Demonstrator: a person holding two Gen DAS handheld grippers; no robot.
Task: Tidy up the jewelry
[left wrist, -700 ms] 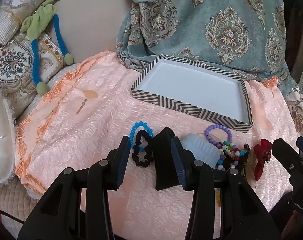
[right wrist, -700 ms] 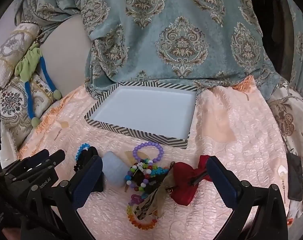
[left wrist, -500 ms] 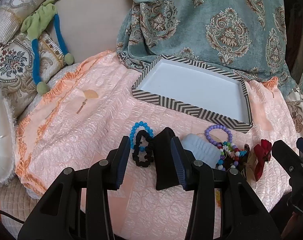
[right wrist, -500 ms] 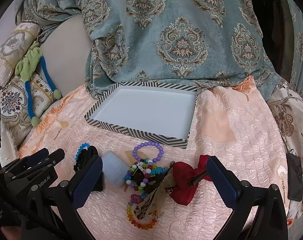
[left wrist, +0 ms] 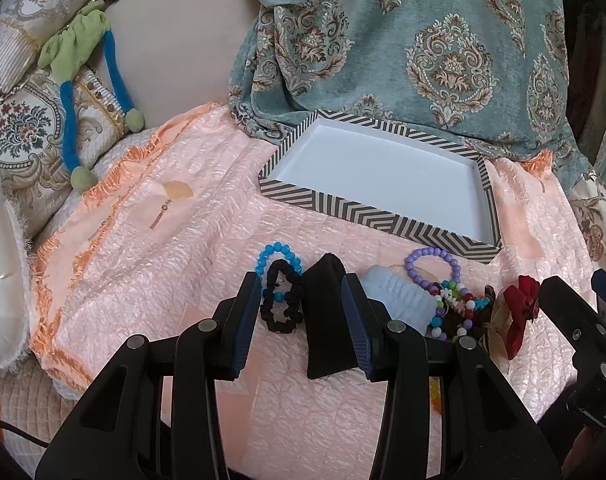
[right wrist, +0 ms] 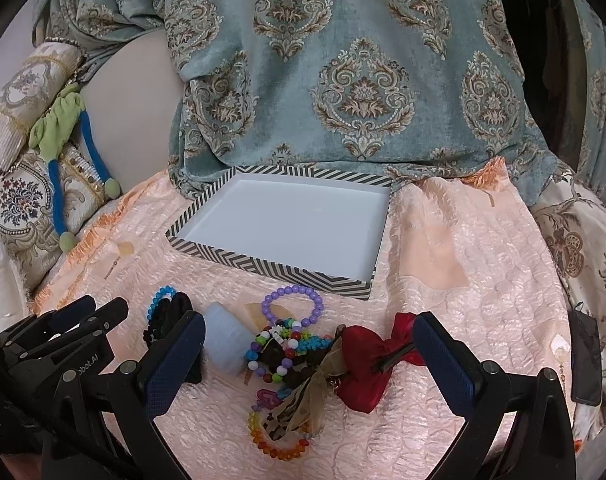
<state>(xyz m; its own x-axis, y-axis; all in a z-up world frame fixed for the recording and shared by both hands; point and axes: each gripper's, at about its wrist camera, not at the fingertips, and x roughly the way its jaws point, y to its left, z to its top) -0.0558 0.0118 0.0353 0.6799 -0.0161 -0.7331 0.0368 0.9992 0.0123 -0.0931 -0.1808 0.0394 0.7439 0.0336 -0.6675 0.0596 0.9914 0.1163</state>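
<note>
Only the right wrist view shows the rainbow bracelet (right wrist: 277, 438) and a pink charm (right wrist: 268, 398) at the near end of the pile, plus a dark phone-like slab (right wrist: 585, 356) at the far right; the left wrist view gives the clearer look at the blue bracelet (left wrist: 278, 256) overlapped by a black scrunchie (left wrist: 282, 300). The left tool (left wrist: 305, 322) is spread, a black pad (left wrist: 325, 320) lying between its fingers without being pinched. The right tool (right wrist: 307, 356) is spread wide around the pile: purple bracelet (right wrist: 293, 304), multicolour beads (right wrist: 281, 346), red bow (right wrist: 369, 362), pale blue roll (right wrist: 227, 338). The bow's long axis runs left to right. All of it lies on the peach quilt (right wrist: 463, 280), just in front of the striped tray (right wrist: 271, 266). Partial lettering, "bot.AI", shows on the left tool.
</note>
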